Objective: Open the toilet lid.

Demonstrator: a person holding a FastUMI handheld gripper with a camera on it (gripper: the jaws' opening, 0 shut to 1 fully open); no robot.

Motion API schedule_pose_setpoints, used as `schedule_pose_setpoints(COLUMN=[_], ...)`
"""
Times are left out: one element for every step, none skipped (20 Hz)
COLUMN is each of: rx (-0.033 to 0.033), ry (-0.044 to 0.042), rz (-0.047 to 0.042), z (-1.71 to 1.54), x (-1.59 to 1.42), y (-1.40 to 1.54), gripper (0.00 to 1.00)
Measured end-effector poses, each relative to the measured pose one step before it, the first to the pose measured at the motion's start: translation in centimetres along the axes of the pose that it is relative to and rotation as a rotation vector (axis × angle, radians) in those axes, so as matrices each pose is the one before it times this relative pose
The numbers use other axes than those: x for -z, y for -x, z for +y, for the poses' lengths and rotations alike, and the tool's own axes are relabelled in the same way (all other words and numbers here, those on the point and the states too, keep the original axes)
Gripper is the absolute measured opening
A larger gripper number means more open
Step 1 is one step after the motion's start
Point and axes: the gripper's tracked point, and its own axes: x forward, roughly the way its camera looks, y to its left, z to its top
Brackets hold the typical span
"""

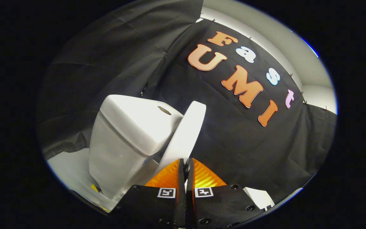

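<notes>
The gripper has its fingers pressed together on the lower edge of the toilet lid, which stands raised and tilted toward the tank. Black cloth hangs behind the toilet.

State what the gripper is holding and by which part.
The gripper has its fingers closed on the rim of the raised toilet lid, at the edge nearest the camera. The lid stands up close to the tank.
</notes>
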Motion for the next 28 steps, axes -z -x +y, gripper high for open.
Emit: schedule_pose_setpoints(rx=[0.00172,-0.00333,-0.00975,-0.00999,-0.00543,-0.01231,-0.02522,-0.04682,-0.03186,-0.01706,-0.01148,-0.01318,-0.01999,-0.02583,-0.01553,-0.00714,-0.00238,-0.00027,-0.00179,-0.00119,-0.00413,-0.00106,-0.00104,0.00295,0.01363,0.01765,0.01176,0.0195], ry=[-0.0065,-0.00283,-0.00596,-0.00347,-0.00443,-0.00901,-0.01394,-0.02191,-0.02345,-0.02017,-0.02472,-0.02719,-0.03089,-0.03185,-0.02461,-0.01739,-0.01383,-0.01372,-0.01577,-0.01769,-0.02399,-0.03058,-0.02734,-0.02218,-0.01576,-0.01261,-0.01295,-0.01283], rz=[-0.00006,-0.00146,0.00223,-0.00571,-0.00542,-0.00413,0.00998,0.0191,0.01282,0.00149,-0.00929,-0.01307,-0.01072,-0.01754,-0.02138,-0.02196,-0.01584,-0.00957,-0.0048,0.00121,0.00513,0.00206,0.00044,-0.00443,-0.01247,-0.0119,-0.01099,-0.00374], z=[-0.135,-0.007,0.077,0.075,-0.061,0.213,0.505,0.99,0.565,-0.048,-0.083,-0.032,0.068,0.061,-0.327,-0.858,-0.997,-1.101,-1.268,-1.212,-1.024,-1.064,-1.287,-1.416,-1.811,-1.957,-1.902,-1.897], x=[0.0,0.006,0.285,-0.173,0.088,0.02,0.255,0.458,0.484,-0.303,-0.396,-0.465,-0.423,-0.645,-0.889,-0.933,-0.876,-0.55,-0.423,-0.12,-0.078,-0.208,-0.094,-0.226,-0.359,-0.577,-0.432,-0.071], y=[0.05,-0.103,-0.036,0.095,-0.108,0.317,0.128,-0.076,0.009,0.075,0.402,0.273,0.358,0.362,0.22,0.304,0.19,0.101,-0.078,-0.16,0.036,0.358,0.317,0.429,0.524,0.227,0.342,0.173], gripper=[0.08,0.1,0.12,0.17,0.22,0.3,0.33,0.44,0.56,0.68,0.8,0.86,0.92,0.94,0.97,0.97,0.96,0.96,0.96,0.96,0.96,0.96,0.96,0.96,0.96,0.96,0.96,0.96])
